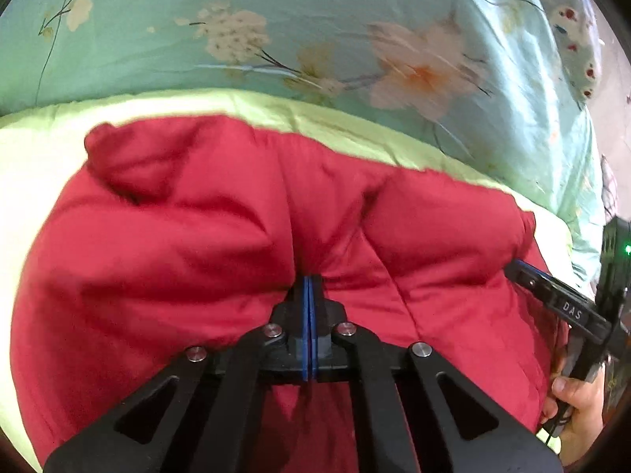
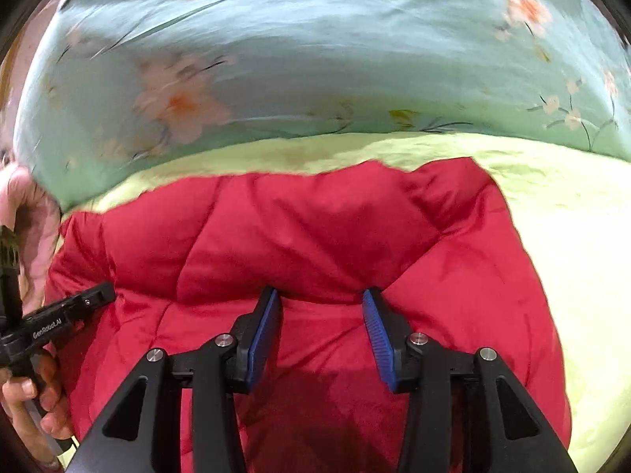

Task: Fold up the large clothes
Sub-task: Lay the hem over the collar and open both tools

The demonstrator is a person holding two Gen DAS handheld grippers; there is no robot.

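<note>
Jacket: we see the red quilted jacket lying on a pale green blanket over a floral sheet.
Left gripper: clenched, pinching a jacket fold; reads "GenRobot.AI".
Right gripper: we see its jaws apart, tips pressing into the fabric; reads "DAS".

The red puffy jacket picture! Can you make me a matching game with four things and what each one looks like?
Things:
1. jacket
2. left gripper
3. right gripper
4. flowered sheet

Looks like:
A. jaws apart over red cloth
B. blue-green with pink blossoms
C. red and quilted, lying on a pale green cover
D. blue pads pressed together at a jacket fold

Pairs: 1-C, 2-D, 3-A, 4-B
</note>
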